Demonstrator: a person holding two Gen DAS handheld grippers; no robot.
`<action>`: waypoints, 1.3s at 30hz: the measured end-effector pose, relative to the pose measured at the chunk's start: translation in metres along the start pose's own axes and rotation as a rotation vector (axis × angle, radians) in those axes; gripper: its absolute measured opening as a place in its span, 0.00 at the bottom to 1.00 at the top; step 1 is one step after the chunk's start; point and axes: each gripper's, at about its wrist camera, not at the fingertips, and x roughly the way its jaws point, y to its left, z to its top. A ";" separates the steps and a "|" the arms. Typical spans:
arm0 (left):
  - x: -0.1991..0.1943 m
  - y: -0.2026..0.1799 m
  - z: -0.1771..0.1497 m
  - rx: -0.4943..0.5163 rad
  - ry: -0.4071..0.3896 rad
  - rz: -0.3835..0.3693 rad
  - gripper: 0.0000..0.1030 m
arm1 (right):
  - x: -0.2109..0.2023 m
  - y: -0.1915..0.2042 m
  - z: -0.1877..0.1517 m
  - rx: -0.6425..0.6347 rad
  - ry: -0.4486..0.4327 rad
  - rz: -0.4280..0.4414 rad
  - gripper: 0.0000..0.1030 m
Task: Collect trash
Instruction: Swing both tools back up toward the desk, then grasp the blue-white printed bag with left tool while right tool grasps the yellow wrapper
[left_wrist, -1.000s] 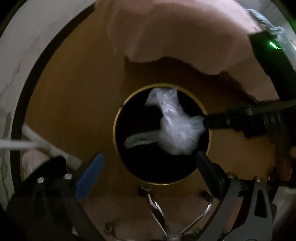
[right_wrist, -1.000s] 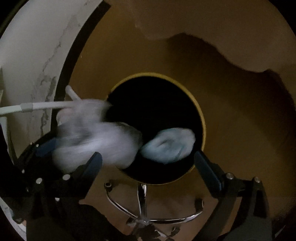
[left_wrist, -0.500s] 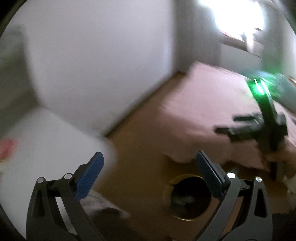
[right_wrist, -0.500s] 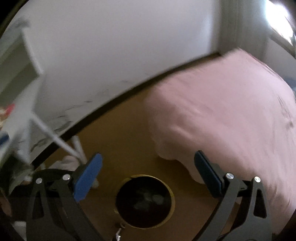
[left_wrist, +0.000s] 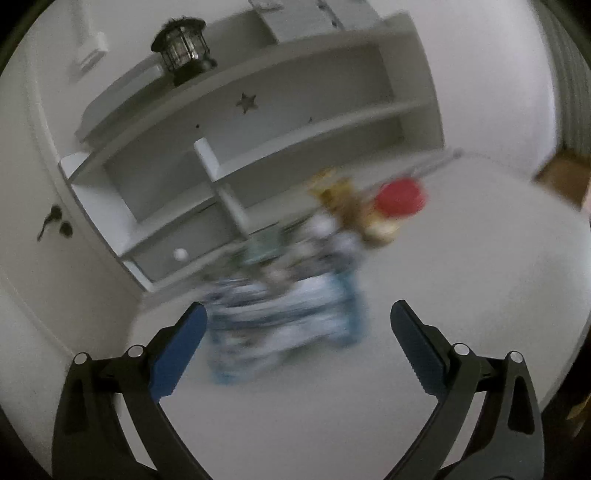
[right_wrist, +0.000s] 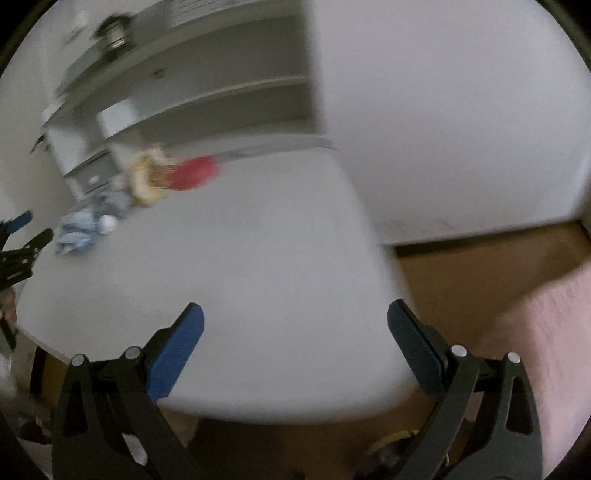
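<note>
Left gripper (left_wrist: 295, 325): jaws apart, empty, just before blurred blue-white crumpled wrapper (left_wrist: 280, 317).
Right gripper (right_wrist: 295, 325): jaws apart, empty.
Wrapper location: white tabletop (right_wrist: 258, 251), near red-capped item (left_wrist: 400, 195).

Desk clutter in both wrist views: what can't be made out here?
- Blue-white pile, left wrist view: motion blur hides what it is.
- Red item and yellow item: smeared, identity unclear.
- Left tool, right wrist view: cut by the left edge.
- Bin rim: hidden under the desk.

White table (left_wrist: 461, 295), blue-and-white patterned wrapper (left_wrist: 280, 321), red lid (left_wrist: 400, 195), blue fingers (left_wrist: 177, 350).
</note>
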 end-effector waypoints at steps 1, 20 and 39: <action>0.004 0.010 0.000 0.061 0.015 -0.020 0.94 | 0.011 0.016 0.011 -0.020 0.002 0.022 0.93; 0.083 0.003 0.014 0.472 0.231 -0.297 0.21 | 0.076 0.118 0.073 -0.063 0.038 0.176 0.93; 0.095 0.116 -0.024 -0.337 0.322 -0.363 0.45 | 0.211 0.191 0.159 -0.094 0.135 0.200 0.22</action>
